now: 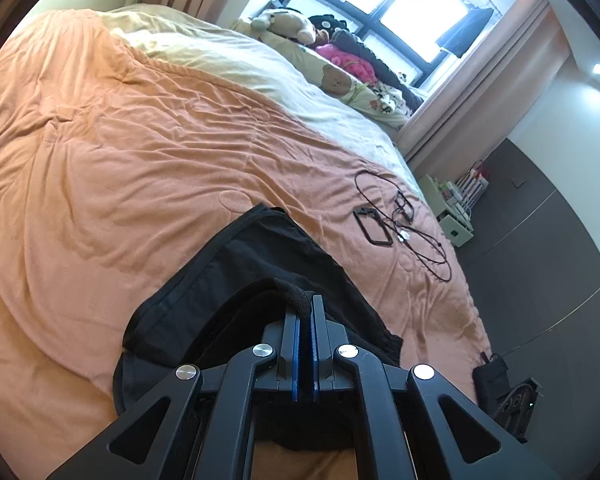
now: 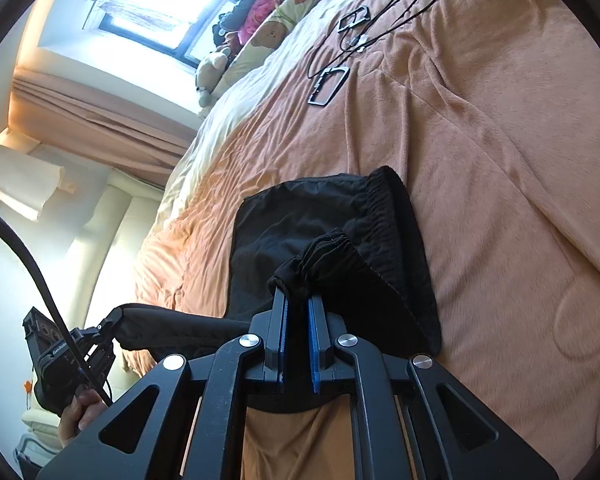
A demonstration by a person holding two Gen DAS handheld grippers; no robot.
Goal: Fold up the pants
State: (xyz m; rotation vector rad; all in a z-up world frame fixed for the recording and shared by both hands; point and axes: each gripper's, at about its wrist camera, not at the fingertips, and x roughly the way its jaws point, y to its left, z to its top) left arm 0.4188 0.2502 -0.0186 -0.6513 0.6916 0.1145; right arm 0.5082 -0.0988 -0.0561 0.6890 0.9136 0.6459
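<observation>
Pants (image 1: 260, 264): black, soft, light, sagging limp over the orange bed (image 1: 100, 140) just ahead of both grippers. Best held at hems or the elastic waistband. Left gripper (image 1: 305, 312) is clenching a hem; right gripper (image 2: 298, 304) is pinching a gathered cuff. Only the right view is showing the person's hand (image 2: 78, 412) carrying the left gripper, cloth stretching between.

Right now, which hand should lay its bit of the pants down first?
Probably the right gripper: its cuff already hangs over the pants lying on the bed. The left gripper holds fabric off to the side.
</observation>
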